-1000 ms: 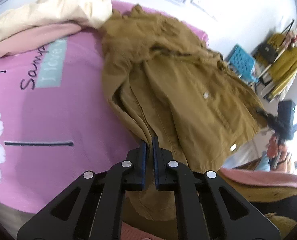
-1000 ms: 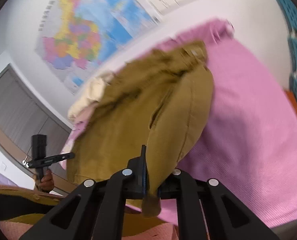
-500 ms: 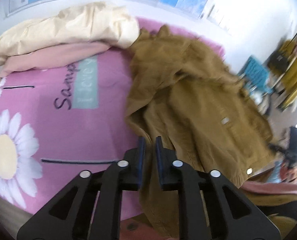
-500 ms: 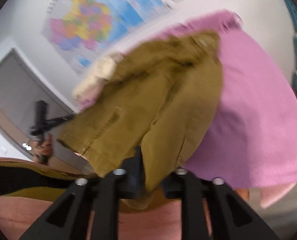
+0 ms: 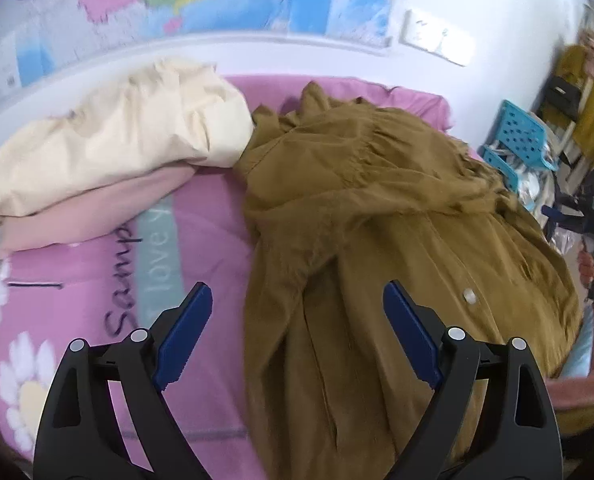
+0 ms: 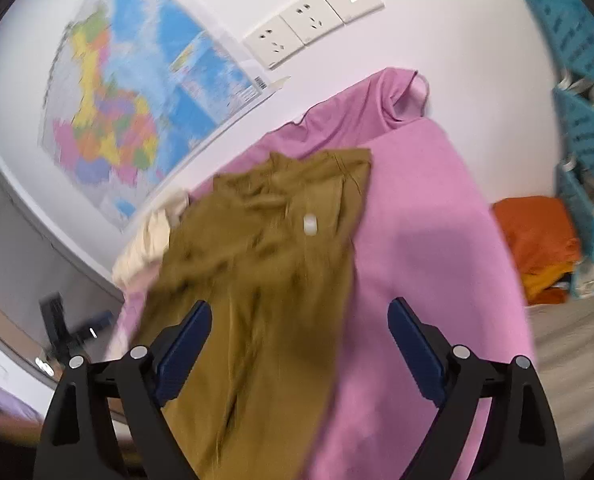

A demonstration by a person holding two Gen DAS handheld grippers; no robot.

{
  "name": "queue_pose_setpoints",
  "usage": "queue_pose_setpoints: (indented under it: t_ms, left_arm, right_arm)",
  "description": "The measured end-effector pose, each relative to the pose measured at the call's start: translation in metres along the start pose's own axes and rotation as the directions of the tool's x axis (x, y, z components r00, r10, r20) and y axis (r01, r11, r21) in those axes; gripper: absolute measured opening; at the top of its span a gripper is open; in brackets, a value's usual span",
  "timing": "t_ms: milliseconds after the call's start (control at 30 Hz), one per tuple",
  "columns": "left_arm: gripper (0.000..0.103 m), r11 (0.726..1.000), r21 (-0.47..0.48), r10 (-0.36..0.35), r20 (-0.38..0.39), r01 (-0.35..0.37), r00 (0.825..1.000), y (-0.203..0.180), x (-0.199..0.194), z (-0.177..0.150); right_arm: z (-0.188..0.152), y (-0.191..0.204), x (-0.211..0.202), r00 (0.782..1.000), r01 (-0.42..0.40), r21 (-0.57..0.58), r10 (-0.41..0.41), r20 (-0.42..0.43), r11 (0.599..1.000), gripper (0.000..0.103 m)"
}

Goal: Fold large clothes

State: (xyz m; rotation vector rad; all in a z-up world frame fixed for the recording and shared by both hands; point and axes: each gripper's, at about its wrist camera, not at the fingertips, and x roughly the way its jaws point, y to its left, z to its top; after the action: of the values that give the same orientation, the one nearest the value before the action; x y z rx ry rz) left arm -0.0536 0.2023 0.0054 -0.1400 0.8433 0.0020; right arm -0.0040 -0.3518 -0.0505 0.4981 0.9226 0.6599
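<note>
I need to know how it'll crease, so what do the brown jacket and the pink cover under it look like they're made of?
The brown jacket looks like matte woven cotton, maybe twill: it holds soft crumpled ridges, with no sheen. The pink cover looks like a thin printed sheet, smooth and matte, possibly a cotton blend; blur hides the weave.

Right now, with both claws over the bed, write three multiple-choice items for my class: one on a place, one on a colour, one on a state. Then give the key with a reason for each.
1. Where does the brown jacket lie?
A. on the pink bedcover
B. on the floor
C. in a blue crate

2. What colour is the bundle by the jacket's collar?
A. black
B. cream
C. green

3. How is the left claw?
A. shut on the jacket
B. shut on nothing
C. open

Key: 1 A, the jacket is spread on the cover; 2 B, the bundle is pale cream; 3 C, its blue pads stand wide apart, as do the right claw's.
</note>
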Motion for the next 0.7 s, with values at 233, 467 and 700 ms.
queue_pose_setpoints:
  t_ms: [233, 467, 700]
  left_arm:
    - [0.086, 0.999, -0.035, -0.01, -0.066, 0.008, 0.998, 0.009, 0.063, 0.04]
    - [0.083, 0.998, -0.04, -0.049, -0.101, 0.045, 0.994, 0.004, 0.097, 0.051]
    - [0.068, 0.995, 0.028, -0.096, -0.041, 0.097, 0.995, -0.021, 0.09, 0.061]
  right_arm:
    - [0.043, -0.02, 0.107, 0.981, -0.08, 0.145, 0.104, -0.164, 0.986, 0.089]
    - [0.039, 0.013, 0.108, 0.982, -0.051, -0.043, 0.042, -0.182, 0.998, 0.029]
    - [0.037, 0.045, 0.038, 0.998, -0.066, -0.149, 0.069, 0.014, 0.987, 0.018]
